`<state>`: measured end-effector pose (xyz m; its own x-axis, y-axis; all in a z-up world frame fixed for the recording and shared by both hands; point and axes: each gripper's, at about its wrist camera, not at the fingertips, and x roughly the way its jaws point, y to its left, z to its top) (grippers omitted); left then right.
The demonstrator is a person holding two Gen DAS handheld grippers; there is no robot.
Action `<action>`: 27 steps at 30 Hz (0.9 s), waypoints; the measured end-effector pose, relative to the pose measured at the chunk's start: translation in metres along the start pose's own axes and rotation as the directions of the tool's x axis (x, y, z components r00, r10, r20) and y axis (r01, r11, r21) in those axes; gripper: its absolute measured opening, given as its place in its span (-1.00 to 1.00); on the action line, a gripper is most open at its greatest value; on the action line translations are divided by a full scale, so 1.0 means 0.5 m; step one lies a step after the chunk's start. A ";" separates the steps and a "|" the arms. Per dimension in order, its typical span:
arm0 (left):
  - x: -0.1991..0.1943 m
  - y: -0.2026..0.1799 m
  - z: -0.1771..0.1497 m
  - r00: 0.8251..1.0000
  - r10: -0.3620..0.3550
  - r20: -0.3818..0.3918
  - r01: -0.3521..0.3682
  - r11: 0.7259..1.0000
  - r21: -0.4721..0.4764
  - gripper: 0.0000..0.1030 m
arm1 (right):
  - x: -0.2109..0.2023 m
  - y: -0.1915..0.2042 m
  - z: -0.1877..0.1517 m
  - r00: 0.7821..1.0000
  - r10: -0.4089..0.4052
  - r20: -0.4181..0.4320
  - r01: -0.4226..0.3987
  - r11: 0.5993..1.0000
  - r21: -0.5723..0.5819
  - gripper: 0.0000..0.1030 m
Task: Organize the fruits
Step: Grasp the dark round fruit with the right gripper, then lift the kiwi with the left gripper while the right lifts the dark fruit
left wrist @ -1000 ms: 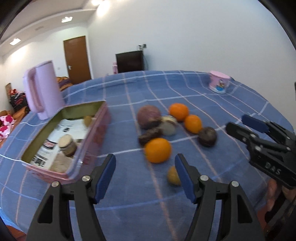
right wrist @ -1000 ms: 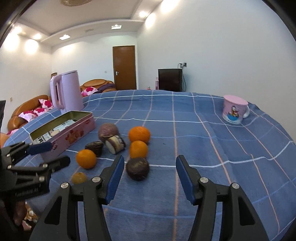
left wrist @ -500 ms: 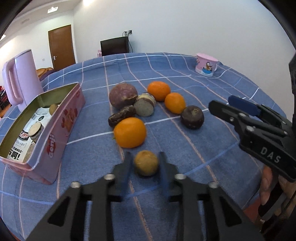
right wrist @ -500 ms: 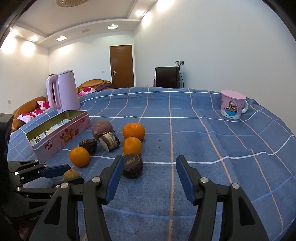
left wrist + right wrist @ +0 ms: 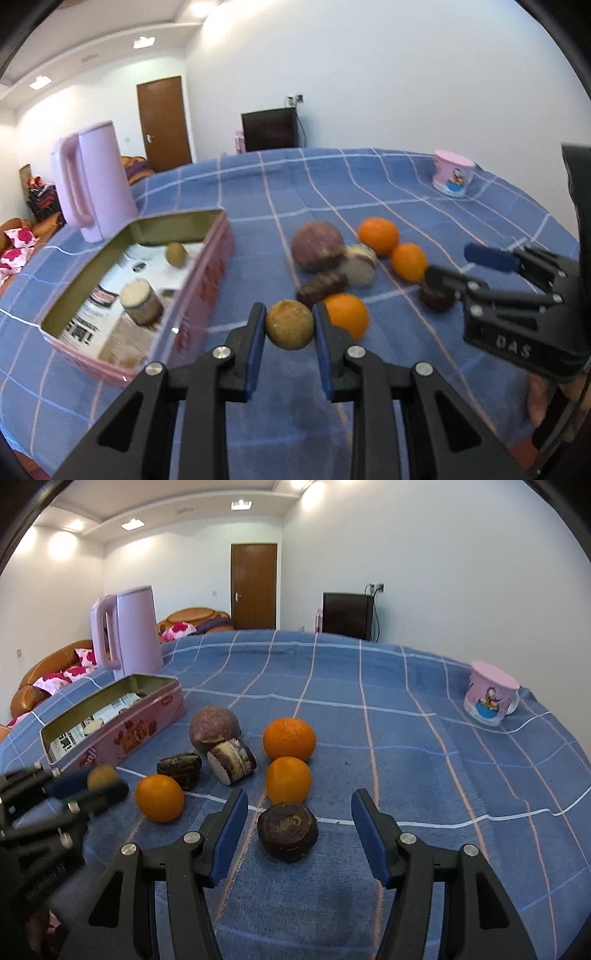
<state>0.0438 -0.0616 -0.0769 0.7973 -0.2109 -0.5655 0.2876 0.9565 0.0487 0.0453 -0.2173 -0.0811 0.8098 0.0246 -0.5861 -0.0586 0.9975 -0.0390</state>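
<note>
My left gripper [image 5: 290, 325] is shut on a small brown round fruit [image 5: 290, 324] and holds it above the cloth, right of the open pink tin [image 5: 207, 280]. The tin holds a similar brown fruit [image 5: 176, 254] and a small jar [image 5: 141, 302]. Three oranges [image 5: 289, 738] [image 5: 288, 780] [image 5: 159, 802], a purple round fruit [image 5: 214, 728], a cut piece [image 5: 232, 760] and a dark chunk [image 5: 180, 770] lie on the cloth. My right gripper [image 5: 297, 829] is open, its jaws either side of a dark round fruit [image 5: 287, 830].
A lilac kettle [image 5: 92, 184] stands behind the tin. A pink cartoon mug [image 5: 489, 698] stands at the far right of the blue checked tablecloth [image 5: 369, 701]. A sofa [image 5: 48, 675] is beyond the table's left edge.
My left gripper closed on the small brown fruit, lifted it off the cloth and swung toward the tin. My right gripper moved closer to the dark round fruit, still open.
</note>
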 end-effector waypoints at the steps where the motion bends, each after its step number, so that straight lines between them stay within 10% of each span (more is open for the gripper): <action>1: 0.004 0.002 0.004 1.000 0.005 0.002 -0.005 1.000 -0.002 -0.47 | 0.007 0.000 0.001 1.000 0.005 -0.022 -0.005 1.000 0.003 0.17; 12: 0.022 0.015 0.022 0.999 0.033 0.015 -0.033 0.999 -0.014 -0.47 | 0.045 -0.007 -0.002 0.983 0.087 -0.163 -0.085 0.996 0.020 -0.23; 27: 0.018 0.017 0.019 0.997 0.064 0.043 -0.063 0.998 -0.024 -0.47 | -0.007 0.002 -0.001 0.997 0.078 0.015 -0.078 0.997 -0.008 -0.24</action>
<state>0.0583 -0.0573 -0.0739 0.8360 -0.1574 -0.5257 0.2238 0.9725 0.0646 0.0421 -0.2164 -0.0795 0.8115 0.1035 -0.5751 -0.1260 0.9920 0.0007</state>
